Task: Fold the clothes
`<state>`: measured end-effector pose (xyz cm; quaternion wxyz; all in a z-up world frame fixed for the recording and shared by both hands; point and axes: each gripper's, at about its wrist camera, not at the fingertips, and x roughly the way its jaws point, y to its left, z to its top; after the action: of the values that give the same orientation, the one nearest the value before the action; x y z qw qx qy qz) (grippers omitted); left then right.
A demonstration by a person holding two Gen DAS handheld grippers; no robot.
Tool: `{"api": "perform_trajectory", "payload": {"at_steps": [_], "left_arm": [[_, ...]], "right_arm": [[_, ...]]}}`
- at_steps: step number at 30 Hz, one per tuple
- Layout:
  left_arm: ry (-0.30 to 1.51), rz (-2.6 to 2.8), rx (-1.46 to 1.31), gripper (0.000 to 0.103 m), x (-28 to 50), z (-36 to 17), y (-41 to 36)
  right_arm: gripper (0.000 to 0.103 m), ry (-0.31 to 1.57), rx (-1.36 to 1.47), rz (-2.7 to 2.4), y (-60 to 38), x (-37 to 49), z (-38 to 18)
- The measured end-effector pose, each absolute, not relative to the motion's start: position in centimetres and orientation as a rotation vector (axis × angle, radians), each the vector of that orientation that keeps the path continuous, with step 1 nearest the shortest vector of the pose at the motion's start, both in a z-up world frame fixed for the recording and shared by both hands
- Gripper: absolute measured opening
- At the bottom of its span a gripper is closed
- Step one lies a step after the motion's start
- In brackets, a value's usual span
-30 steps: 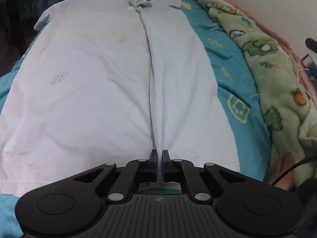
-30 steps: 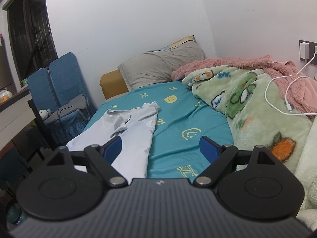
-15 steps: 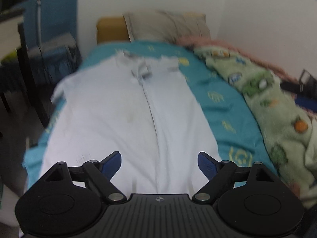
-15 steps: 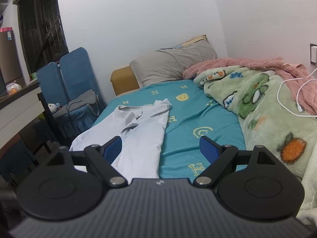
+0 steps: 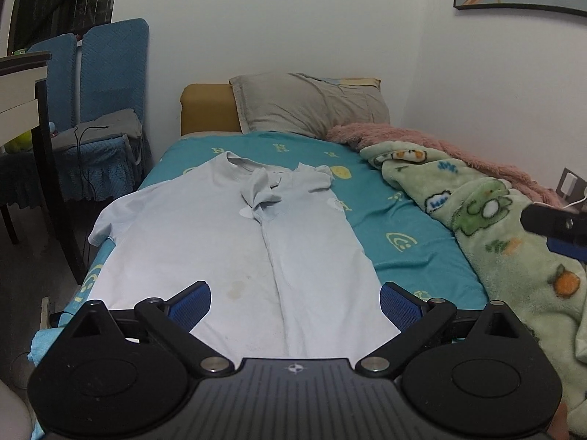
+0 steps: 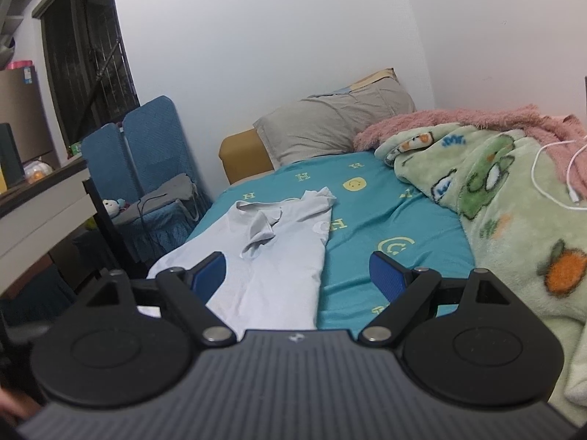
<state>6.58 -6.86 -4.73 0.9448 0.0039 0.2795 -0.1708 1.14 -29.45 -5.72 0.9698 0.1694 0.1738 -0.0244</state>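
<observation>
Shirt (image 5: 205,242), pale grey-white, flat on teal bedsheet (image 5: 403,220), filling centre-left of left wrist view; right side folded inward, seam down middle. Left gripper (image 5: 295,302) at lower centre, fingers spread wide, holding nothing, hem between and beyond tips. Right gripper (image 6: 297,275) likewise spread, empty, shirt (image 6: 271,256) past left fingertip. Sheet print: letters "H", smiley faces. Green cartoon blanket (image 5: 513,242) at right.

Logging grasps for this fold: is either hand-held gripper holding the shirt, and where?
Nothing is held. The left hand-held gripper and right hand-held gripper are open above the shirt.
</observation>
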Motion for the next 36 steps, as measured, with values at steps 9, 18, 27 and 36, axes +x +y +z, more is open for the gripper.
{"api": "perform_trajectory", "payload": {"at_steps": [9, 18, 27, 36], "left_arm": [[0.610, -0.231, -0.077, 0.100, 10.5, -6.4, -2.5], [0.635, -0.107, -0.188, 0.100, 15.7, -9.2, 2.3], [0.729, -0.062, -0.356, 0.100, 19.3, -12.9, 6.0], [0.714, -0.023, -0.369, 0.100, 19.6, -13.3, 7.3]], "right_arm": [[0.079, 0.533, 0.443, 0.034, -28.4, 15.1, -7.3], [0.067, 0.589, 0.460, 0.056, -24.2, 34.0, -13.1], [0.067, 0.644, 0.544, 0.001, -22.0, 42.3, -19.5], [0.068, 0.589, 0.422, 0.180, -15.0, 44.5, -17.7]]}}
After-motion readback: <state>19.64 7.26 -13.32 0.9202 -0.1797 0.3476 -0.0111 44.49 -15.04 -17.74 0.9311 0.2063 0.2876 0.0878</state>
